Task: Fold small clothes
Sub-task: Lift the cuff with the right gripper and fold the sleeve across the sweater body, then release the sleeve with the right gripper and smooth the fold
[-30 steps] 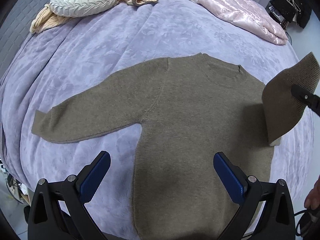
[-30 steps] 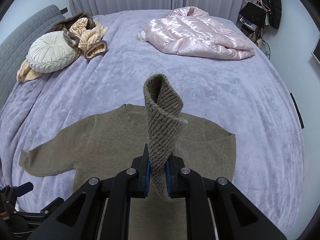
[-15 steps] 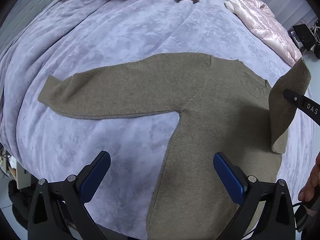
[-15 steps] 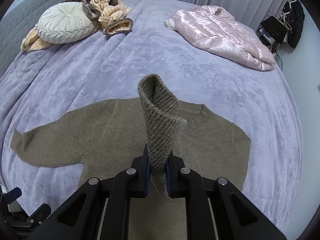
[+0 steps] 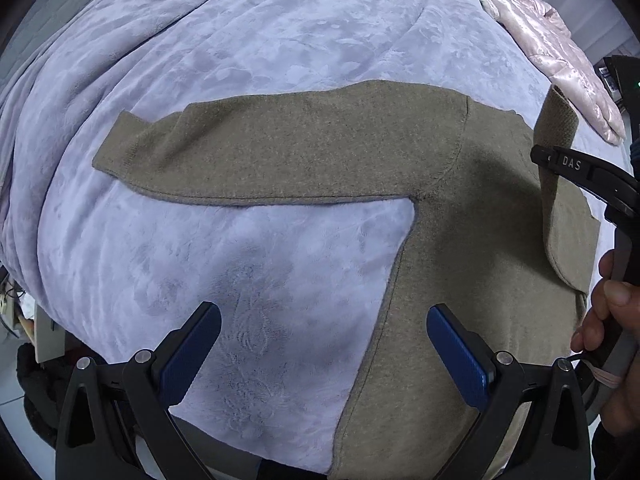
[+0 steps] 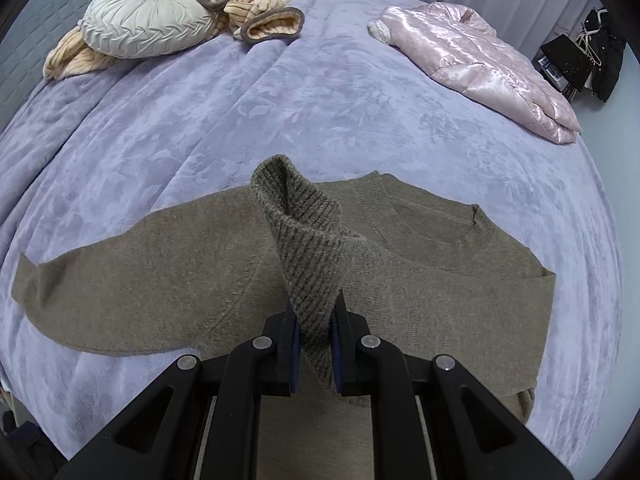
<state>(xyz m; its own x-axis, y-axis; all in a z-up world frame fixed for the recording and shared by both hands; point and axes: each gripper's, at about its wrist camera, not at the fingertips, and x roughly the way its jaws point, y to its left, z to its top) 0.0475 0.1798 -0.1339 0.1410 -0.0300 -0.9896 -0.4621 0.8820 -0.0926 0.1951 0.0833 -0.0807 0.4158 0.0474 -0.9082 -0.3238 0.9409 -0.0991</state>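
The olive knit sweater (image 6: pixel 400 304) lies flat, front up, on the lavender plush bedspread (image 6: pixel 320 92), filling the lower centre of the right wrist view, neckline toward upper right. The right gripper (image 6: pixel 314 354) is clamped on the ribbed sleeve cuff (image 6: pixel 308 248), which stands up in a curl between the jaws; this sleeve is lifted and carried over the torso. The left gripper (image 5: pixel 322 354) is spread wide with nothing between its blue pads (image 5: pixel 456 356); it hovers over the sweater's side edge at lower centre of the left wrist view. The other sleeve (image 5: pixel 248 160) lies extended toward the frame's left. A hand (image 5: pixel 612 320) on the right tool's handle shows at right edge. Judgement: the step is folding the right sleeve inward. To do it well, the cuff should be laid across the chest, sleeve flat and without twist, fold line at the shoulder seam, then released low. Pink satin jacket (image 6: pixel 480 68) and round pleated cushion (image 6: pixel 148 20) sit well apart at the top.
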